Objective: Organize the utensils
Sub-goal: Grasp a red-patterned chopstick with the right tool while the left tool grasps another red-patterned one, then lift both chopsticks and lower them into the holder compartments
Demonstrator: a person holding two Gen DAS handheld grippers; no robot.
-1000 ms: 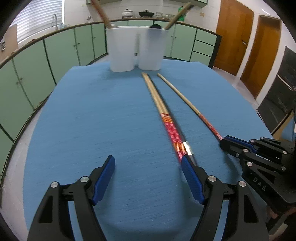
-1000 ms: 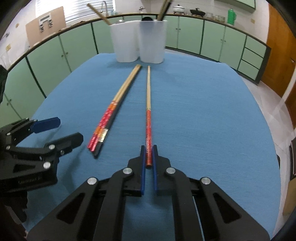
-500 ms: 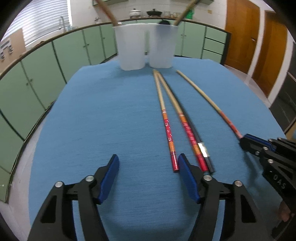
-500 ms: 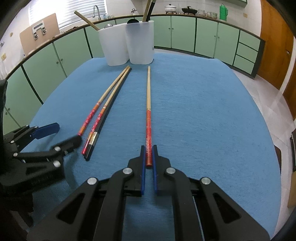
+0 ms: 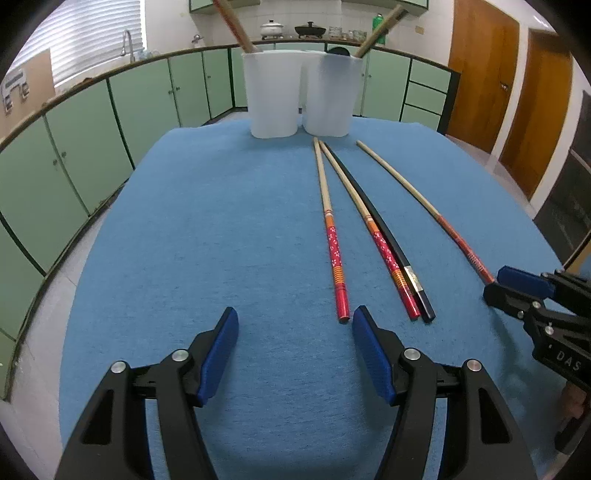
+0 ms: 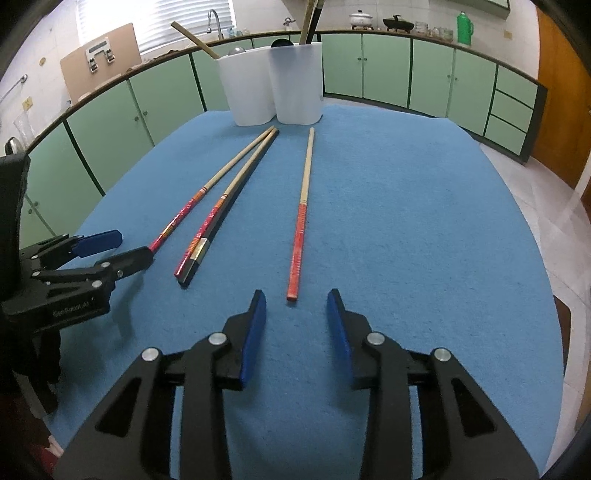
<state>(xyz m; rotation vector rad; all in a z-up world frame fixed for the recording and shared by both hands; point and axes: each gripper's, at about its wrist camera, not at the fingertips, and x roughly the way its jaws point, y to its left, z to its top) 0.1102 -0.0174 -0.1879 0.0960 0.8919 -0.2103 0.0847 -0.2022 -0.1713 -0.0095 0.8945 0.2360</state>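
Right wrist view has my right gripper (image 6: pixel 295 325) spread open with nothing in it; the lone red-ended chopstick (image 6: pixel 300 221) lies on the blue cloth (image 6: pixel 424 240) with its near tip just ahead of the gap between the fingers, not touching either pad; my left gripper (image 5: pixel 293 347) is wide open too, empty, and the nearest flowery red chopstick (image 5: pixel 334 251) ends just in front of its right finger (image 5: pixel 369 350); right beside that one sit another red-patterned chopstick (image 5: pixel 384 251) and a black chopstick (image 5: pixel 397 247) lying against each other; all four point toward the two white holders (image 5: pixel 299 96) at the far edge of the cloth; hard to say what's inside those, I only see a couple of wooden handles (image 5: pixel 236 26) sticking out plus a dark rounded thing I can't identify; green cabinets (image 6: pixel 388 70) run round behind, and from the left wrist my right gripper's body is cut off at the frame edge
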